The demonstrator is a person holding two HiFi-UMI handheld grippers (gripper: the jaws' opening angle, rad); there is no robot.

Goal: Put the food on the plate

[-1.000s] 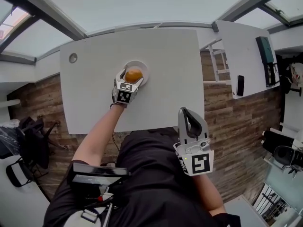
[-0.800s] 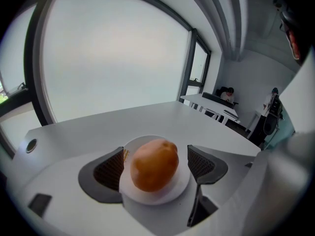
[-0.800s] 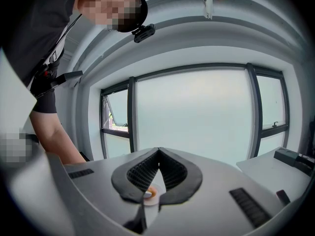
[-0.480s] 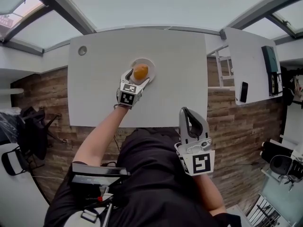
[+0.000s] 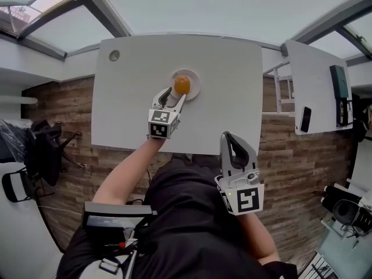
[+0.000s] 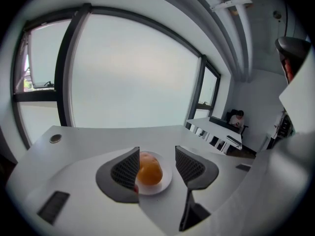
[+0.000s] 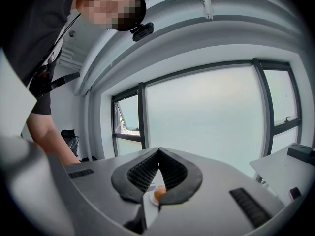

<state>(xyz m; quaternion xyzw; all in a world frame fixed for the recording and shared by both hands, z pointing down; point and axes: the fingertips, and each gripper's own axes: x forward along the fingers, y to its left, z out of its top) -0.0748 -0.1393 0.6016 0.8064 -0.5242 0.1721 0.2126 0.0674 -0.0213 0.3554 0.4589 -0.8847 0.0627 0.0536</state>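
Observation:
An orange, round piece of food (image 5: 182, 85) lies on a small white plate (image 5: 193, 89) in the middle of the white table (image 5: 128, 97). My left gripper (image 5: 171, 97) hangs just short of the plate on my side, open. Its jaws have just been closing, with nothing between them. In the left gripper view the food (image 6: 150, 170) rests on the plate (image 6: 167, 177) beyond the left gripper (image 6: 157, 165), partly hidden by the left jaw. My right gripper (image 5: 228, 137) stays shut and empty near my body, off the table's near edge. In its own view the right gripper (image 7: 158, 151) points towards the distant food (image 7: 159, 192).
A round cable hole (image 5: 114, 56) sits in the table's far left corner. A second white table (image 5: 317, 68) at the right carries a black device (image 5: 340, 86) and a phone (image 5: 305, 119). Dark chairs (image 5: 40, 150) stand on the wooden floor at the left.
The left gripper, which stood round the food on the plate, has drawn back and up, away from it, with narrower jaws. The food stays on the plate. The right gripper has hardly moved.

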